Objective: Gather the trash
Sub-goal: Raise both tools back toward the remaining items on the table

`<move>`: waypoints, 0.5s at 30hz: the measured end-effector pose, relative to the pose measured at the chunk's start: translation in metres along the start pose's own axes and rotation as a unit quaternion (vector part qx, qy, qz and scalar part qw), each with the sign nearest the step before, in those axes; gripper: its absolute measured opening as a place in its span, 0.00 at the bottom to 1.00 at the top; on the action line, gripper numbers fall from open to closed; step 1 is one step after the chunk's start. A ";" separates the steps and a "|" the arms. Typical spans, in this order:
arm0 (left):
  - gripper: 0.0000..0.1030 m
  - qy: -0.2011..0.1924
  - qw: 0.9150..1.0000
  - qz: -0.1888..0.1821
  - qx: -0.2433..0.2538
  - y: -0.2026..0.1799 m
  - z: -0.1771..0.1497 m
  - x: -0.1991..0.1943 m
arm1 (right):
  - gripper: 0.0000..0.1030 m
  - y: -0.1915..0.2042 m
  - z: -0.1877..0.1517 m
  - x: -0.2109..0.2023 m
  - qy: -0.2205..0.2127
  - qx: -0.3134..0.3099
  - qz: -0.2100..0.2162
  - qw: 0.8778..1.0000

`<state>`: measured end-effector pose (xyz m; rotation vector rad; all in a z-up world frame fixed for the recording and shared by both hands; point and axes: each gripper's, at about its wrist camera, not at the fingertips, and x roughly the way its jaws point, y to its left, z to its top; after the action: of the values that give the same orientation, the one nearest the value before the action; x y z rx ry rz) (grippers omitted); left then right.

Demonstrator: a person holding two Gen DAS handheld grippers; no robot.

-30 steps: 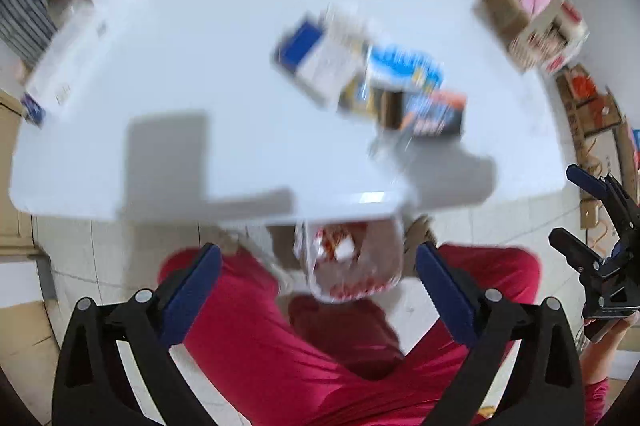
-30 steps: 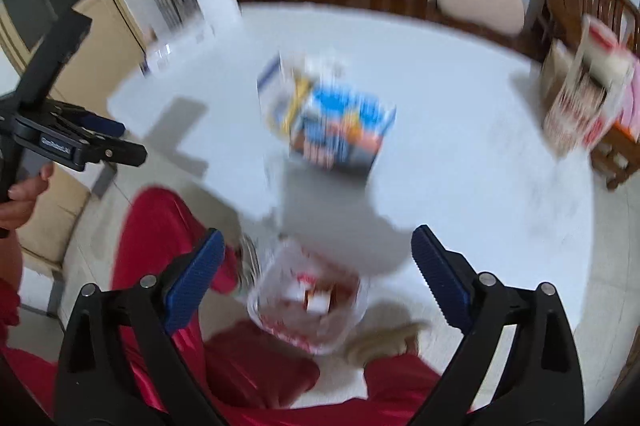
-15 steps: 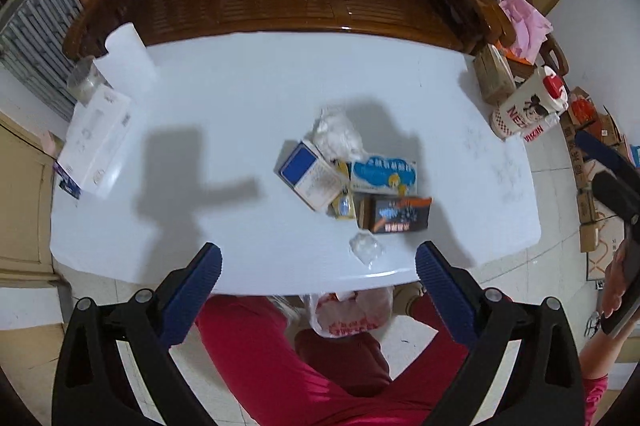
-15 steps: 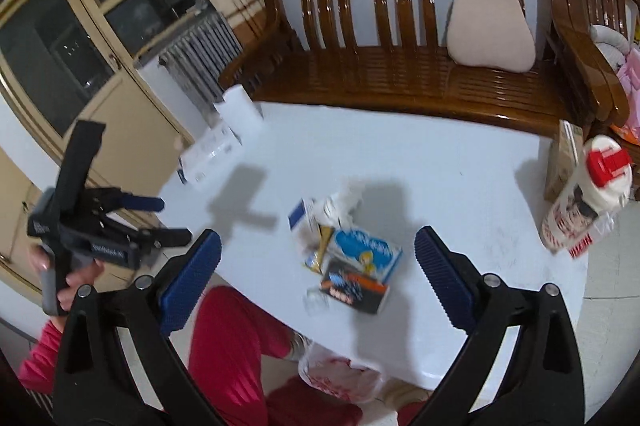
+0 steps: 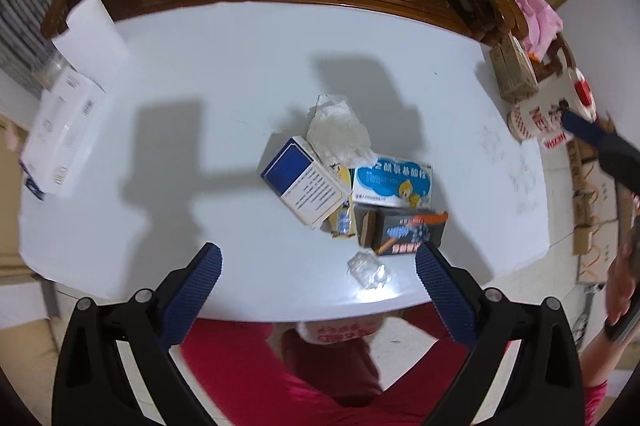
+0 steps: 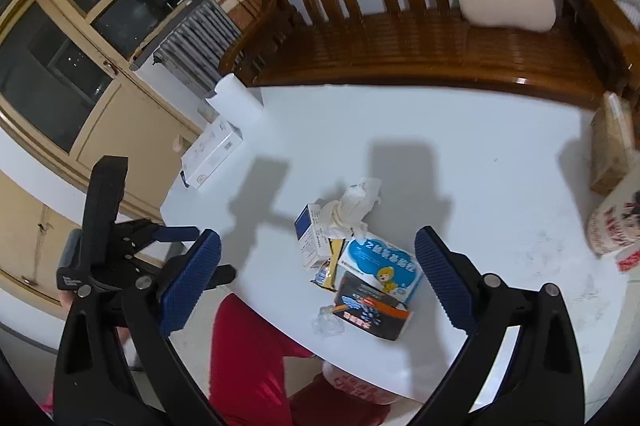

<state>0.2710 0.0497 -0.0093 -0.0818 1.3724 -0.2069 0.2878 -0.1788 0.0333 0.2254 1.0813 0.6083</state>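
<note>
the left gripper [image 5: 318,280] hangs above the near edge of the white tabletop [image 5: 200,98], its blue-padded fingers [image 5: 192,290] spread wide with nothing between them. the right gripper [image 6: 316,276] is likewise wide open and empty, held above the same near edge.

the trash lies in a tight cluster toward the near edge of the tabletop, about midway along it: a crumpled white tissue [image 5: 340,130] at the far side, touching a blue and white cardboard box [image 5: 306,182]; a light blue and white carton with a cartoon figure [image 5: 394,184] beside it; a thin yellow packet [image 5: 342,218] wedged between them; a black box with orange print [image 5: 404,232] nearer; and a crumpled clear plastic wrapper [image 5: 368,270] closest to the edge, just apart from the black box.

below the near edge, a red-printed plastic bag [image 5: 340,332] shows partly, beside the person's red trousers [image 5: 256,374]. a long white box [image 5: 60,130] sits at the left edge, and a white paper roll [image 5: 90,30] stands at the far-left corner.
</note>
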 end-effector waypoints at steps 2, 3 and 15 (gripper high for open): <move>0.92 0.004 1.000 -0.014 -0.012 0.004 0.004 0.013 | 0.92 -0.007 0.004 0.017 0.014 0.015 0.011 1.000; 0.92 0.006 1.000 -0.019 -0.017 0.006 0.006 0.019 | 0.92 -0.009 0.005 0.023 0.019 0.019 0.013 1.000; 0.92 0.017 0.988 -0.090 -0.120 0.035 0.016 0.092 | 0.92 -0.033 0.023 0.105 0.077 0.065 0.043 0.994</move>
<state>0.3065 0.0655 -0.1010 -0.4073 1.4189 -0.1937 0.3539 -0.1435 -0.0504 0.3433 1.2665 0.6415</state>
